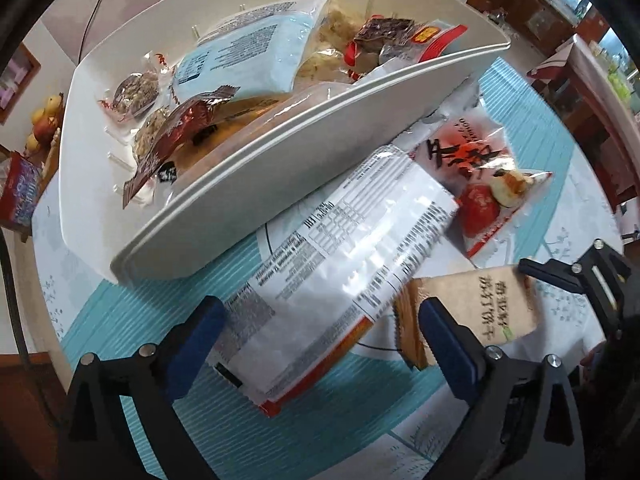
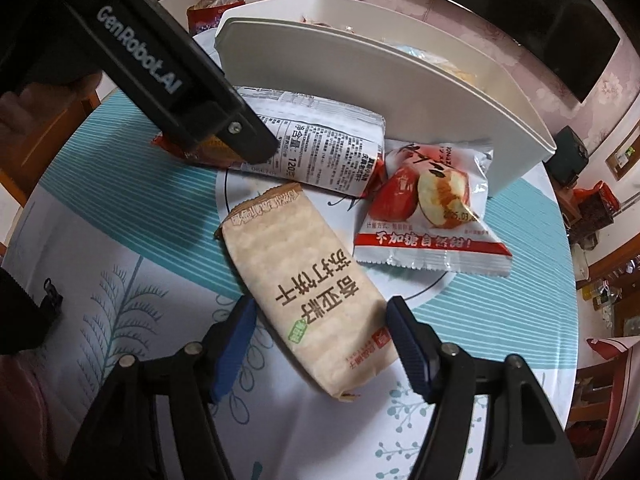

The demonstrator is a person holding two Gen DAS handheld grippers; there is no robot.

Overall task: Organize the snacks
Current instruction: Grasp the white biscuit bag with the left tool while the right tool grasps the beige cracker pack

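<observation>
Right wrist view — right tongs (image 2: 318, 344) apart around the cracker pack (image 2: 308, 292); left tongs (image 1: 320, 334) apart over the white bag (image 1: 344, 240).

The white bin (image 2: 360, 92) shows only its near wall in the right wrist view; most contents are hidden behind it. The left gripper's body (image 2: 160, 80) covers one end of the white printed packet (image 2: 320, 148). In the left wrist view, the tan cracker pack (image 1: 480, 312) is partly behind a blue finger pad (image 1: 448, 332); motion blur defeats the packet's fine print.
</observation>
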